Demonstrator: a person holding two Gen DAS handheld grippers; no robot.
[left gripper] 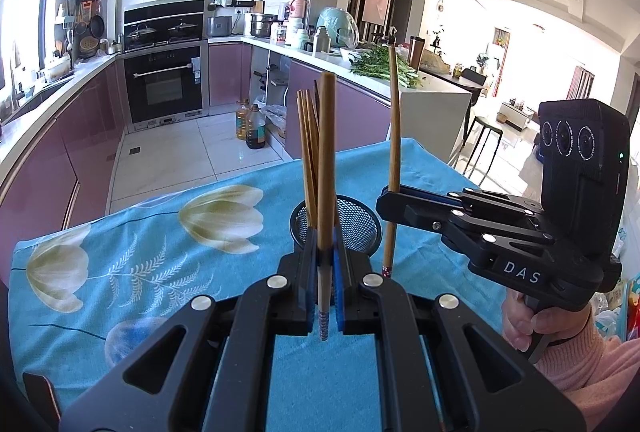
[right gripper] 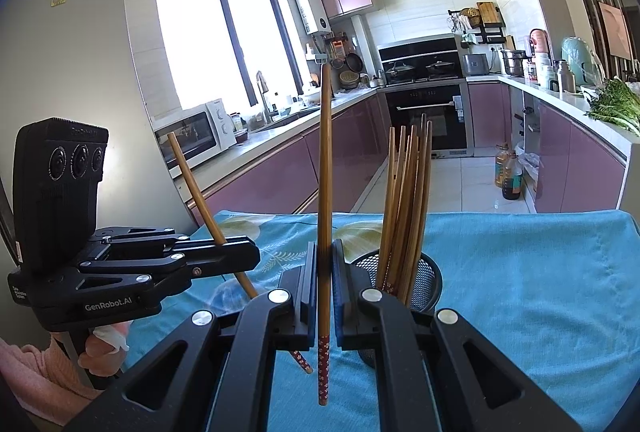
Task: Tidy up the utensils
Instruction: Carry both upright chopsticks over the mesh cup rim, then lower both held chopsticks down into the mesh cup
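A blue floral cloth [left gripper: 120, 232] covers the tabletop, bearing a black mesh holder [left gripper: 352, 220] of bundled chopsticks [right gripper: 404, 191]. The left gripper [left gripper: 326, 288] has its jaws clenched on one upright chopstick [left gripper: 326, 167]; the right gripper [right gripper: 325, 296] likewise pinches another chopstick [right gripper: 325, 191] mid-shaft.

Oven [left gripper: 167, 84], oil bottles [left gripper: 251, 124], greens [right gripper: 618, 106], perhaps microwave [right gripper: 196, 139].

"DAS" on R tool [left gripper: 390, 197]; "GenRobot.AI" on L tool [right gripper: 240, 256].
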